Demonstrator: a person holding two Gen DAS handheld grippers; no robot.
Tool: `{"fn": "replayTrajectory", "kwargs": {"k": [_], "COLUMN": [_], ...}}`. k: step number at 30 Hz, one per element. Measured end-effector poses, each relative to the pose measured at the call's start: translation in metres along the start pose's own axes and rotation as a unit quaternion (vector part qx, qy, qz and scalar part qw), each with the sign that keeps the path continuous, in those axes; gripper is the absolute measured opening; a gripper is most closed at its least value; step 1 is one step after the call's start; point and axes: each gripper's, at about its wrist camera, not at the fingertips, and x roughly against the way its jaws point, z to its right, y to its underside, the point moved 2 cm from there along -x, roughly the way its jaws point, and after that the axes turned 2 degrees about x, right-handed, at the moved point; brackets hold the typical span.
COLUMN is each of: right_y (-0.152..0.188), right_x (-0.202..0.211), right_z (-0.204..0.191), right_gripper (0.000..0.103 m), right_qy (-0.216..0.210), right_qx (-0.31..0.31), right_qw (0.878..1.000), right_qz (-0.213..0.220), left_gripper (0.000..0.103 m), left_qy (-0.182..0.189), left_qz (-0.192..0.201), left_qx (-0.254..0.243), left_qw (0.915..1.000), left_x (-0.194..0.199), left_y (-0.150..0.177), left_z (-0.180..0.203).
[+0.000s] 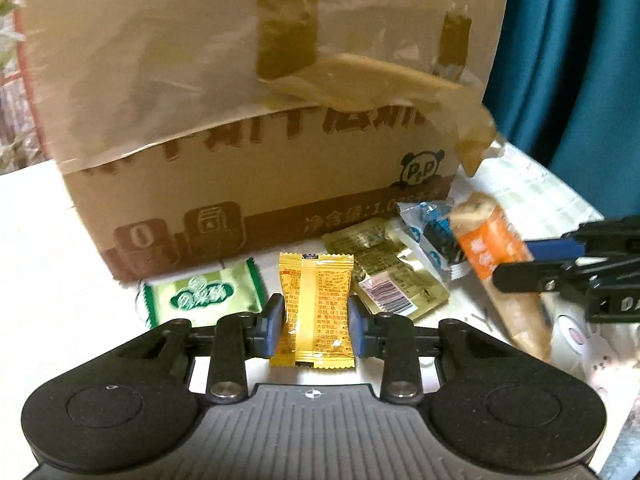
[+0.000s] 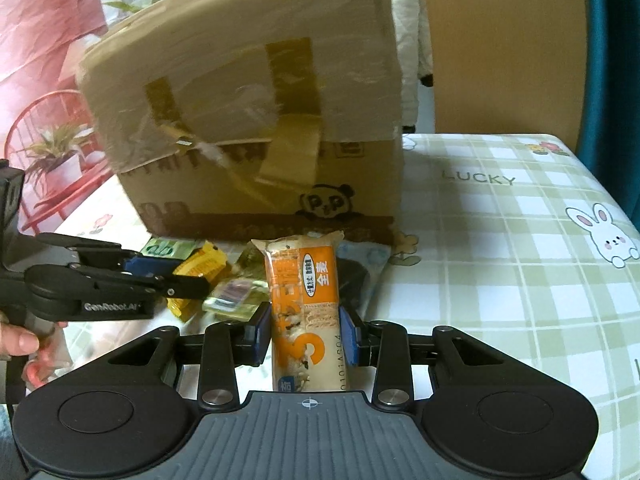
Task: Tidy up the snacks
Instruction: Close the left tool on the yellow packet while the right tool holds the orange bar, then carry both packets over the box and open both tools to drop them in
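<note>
Left of the left hand-held gripper (image 1: 316, 314): green snack packet (image 1: 202, 294), flat on the desk (image 1: 52, 240), just beside the left pad, untouched.

Between the pads of the left hand-held gripper: yellow snack packet (image 1: 316, 304), clamped across its width, lower edge near the desk. Probably light, crinkly and slippery foil; soft contents likely to crush under hard pressure. Best hold judged at mid-body, not at the crimped end seals.

Right of the left hand-held gripper: gold foil packet (image 1: 394, 276), lying just beside the right pad and partly under the blue-and-clear packet (image 1: 434, 236). Both near enough to be dragged along on lifting.

Ahead of both hand-held grippers: cardboard box (image 2: 256, 128), taped flap hanging loose over the front, standing close behind the snacks. A likely obstruction to any forward motion; way in not visible.

Between the pads of the right hand-held gripper (image 2: 306, 334): orange-and-white snack bar (image 2: 306, 304), gripped at its sides near mid-length, long axis pointing away toward the box. Seemingly stiffer than the packets yet brittle inside; wrapper smooth.

Right of the right hand-held gripper: checked desk cover (image 2: 500, 264) with rabbit print, bare.
</note>
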Motion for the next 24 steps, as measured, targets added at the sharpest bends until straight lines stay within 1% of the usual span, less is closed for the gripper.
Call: {"fn": "replayTrajectory", "kwargs": {"k": [8,11,13,16,18,22,24], "right_y": [0.007,0.007,0.005,-0.009,-0.024,-0.066,-0.094], "right_x": [0.005,0.008,0.012,0.024,0.035,0.064,0.08], "right_z": [-0.02,-0.029,-0.034,-0.042,-0.047,-0.056,-0.059], "right_gripper": [0.032,0.032,0.032,0.032,0.032,0.032,0.032], "right_qy": [-0.02,-0.03,-0.039,-0.051,-0.056,-0.067,-0.073], "right_qx": [0.009,0.017,0.023,0.033,0.044,0.068,0.078], "right_qw": [1.0,0.999,0.999,0.998,0.996,0.988,0.982], "right_qz": [-0.001,0.003,0.012,0.037,0.059,0.118,0.153], "left_gripper": [0.035,0.035,0.036,0.035,0.036,0.036,0.036], "left_qy": [-0.01,-0.018,-0.028,-0.031,-0.031,-0.032,-0.035], "left_qz": [0.04,0.059,0.074,0.1,0.127,0.183,0.215], "left_qx": [0.062,0.072,0.068,0.057,0.052,0.038,0.029], "left_qw": [0.9972,0.9955,0.9946,0.9928,0.99,0.9819,0.9756], "left_x": [0.052,0.072,0.084,0.102,0.117,0.147,0.162], "left_y": [0.017,0.021,0.019,0.005,-0.009,-0.046,-0.067], "left_z": [-0.005,-0.006,-0.008,-0.011,-0.013,-0.014,-0.015]}}
